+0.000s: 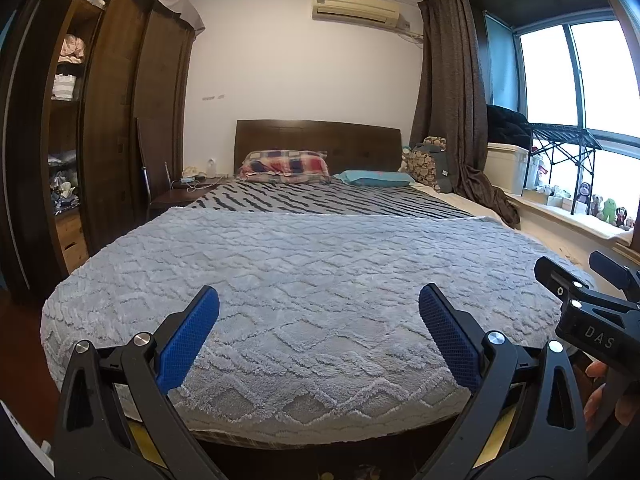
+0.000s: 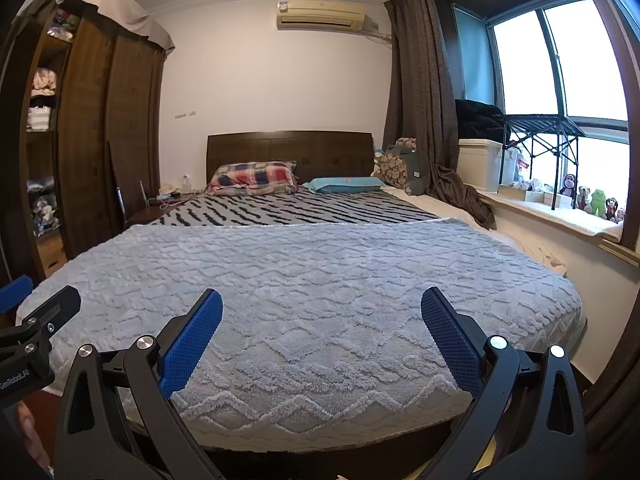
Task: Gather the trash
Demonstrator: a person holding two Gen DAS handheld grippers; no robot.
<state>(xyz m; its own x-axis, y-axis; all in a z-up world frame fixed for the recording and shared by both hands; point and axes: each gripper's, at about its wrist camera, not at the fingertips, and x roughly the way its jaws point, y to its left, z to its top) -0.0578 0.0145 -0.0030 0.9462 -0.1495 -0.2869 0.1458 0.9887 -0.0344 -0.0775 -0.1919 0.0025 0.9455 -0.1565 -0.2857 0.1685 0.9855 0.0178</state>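
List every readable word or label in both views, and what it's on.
"DAS": on the right hand-held gripper body, in the left wrist view.
"anRobot.AI", start cut off: on the left hand-held gripper body, in the right wrist view.
Air conditioner badge and red sign by the window: too small to read.

Left gripper (image 1: 319,300) is hovering wide apart over the bed's (image 1: 304,280) grey blanket (image 1: 312,264); right gripper (image 1: 592,304) is poking in at the right edge, pillows (image 1: 286,165) lying by the headboard (image 1: 318,136).

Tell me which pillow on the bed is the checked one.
The checked pillow lies by the headboard, left of the plain teal pillow.
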